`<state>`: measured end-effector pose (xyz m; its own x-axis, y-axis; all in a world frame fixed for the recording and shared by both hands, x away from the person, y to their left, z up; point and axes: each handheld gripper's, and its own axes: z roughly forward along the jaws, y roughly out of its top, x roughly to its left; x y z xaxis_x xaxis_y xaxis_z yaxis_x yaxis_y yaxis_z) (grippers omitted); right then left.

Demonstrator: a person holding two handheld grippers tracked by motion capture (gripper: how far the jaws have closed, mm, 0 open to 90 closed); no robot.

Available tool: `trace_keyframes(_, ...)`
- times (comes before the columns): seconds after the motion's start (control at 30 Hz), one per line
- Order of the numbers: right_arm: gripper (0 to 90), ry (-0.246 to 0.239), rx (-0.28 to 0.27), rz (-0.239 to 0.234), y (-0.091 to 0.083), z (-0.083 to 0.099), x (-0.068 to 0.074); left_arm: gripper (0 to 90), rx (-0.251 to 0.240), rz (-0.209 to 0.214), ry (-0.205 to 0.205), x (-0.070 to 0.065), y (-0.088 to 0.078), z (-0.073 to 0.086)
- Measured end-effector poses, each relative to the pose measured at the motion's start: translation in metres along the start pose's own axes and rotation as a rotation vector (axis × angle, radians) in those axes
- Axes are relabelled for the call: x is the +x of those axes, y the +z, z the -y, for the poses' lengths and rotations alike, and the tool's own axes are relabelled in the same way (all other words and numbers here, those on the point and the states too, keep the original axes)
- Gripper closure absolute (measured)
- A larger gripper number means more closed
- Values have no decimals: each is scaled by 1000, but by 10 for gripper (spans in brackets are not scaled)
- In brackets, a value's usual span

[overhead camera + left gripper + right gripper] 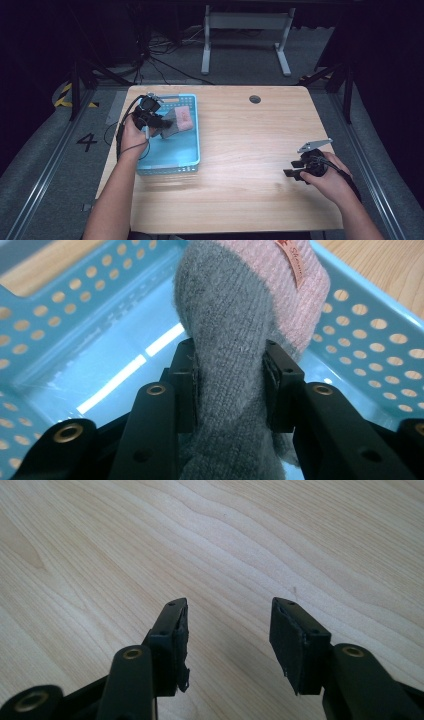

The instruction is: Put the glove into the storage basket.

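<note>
My left hand-held gripper [227, 385] is clamped on a knitted sock [235, 340], grey at the pinched part and pink toward the far end, with a small fabric label sewn on the pink. Both pads press into the grey knit, and the sock bulges out above and below them. In the high view this hand-held gripper [156, 121] sits over the far left part of a light blue perforated basket [192, 155], and the sock [177, 121] hangs inside the basket's walls, near its far end, with the pink end pointing toward the right wall.

My right hand-held gripper [227, 640] is spread wide with nothing between its pads; bare wood shows in the gap. In the high view it [295, 168] rests low over the right side of the worktop [250, 150], well apart from the basket.

Risks as I judge them: the soft knit could cling to a pad when I let go, so the sock lifts back out. Its pink end lies close to the right wall and could drape over the rim. Pushing down too far could shove the light basket across the worktop.
</note>
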<state>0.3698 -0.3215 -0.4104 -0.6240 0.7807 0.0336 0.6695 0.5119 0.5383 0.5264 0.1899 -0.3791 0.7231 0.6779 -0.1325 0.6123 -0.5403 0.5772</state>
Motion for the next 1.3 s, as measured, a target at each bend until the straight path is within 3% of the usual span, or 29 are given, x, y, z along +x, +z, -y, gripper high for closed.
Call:
trace_keyframes(0.2,501,-3,-4,4,-2,2,1,648,31,7,3,-2,9,-3)
trace_keyframes(0.33,496,-1,-7,14,-2,3,2,647,65,-10,16,-4,17,-5)
trace_keyframes(0.63,490,-7,-3,18,-1,3,3,646,97,3,-15,1,28,-4)
trace_keyframes(0.87,488,-11,-5,24,-2,3,3,641,114,-1,15,4,38,-5)
trace_keyframes(1.3,483,-11,-8,25,-3,4,3,613,152,-29,-46,7,51,-5)
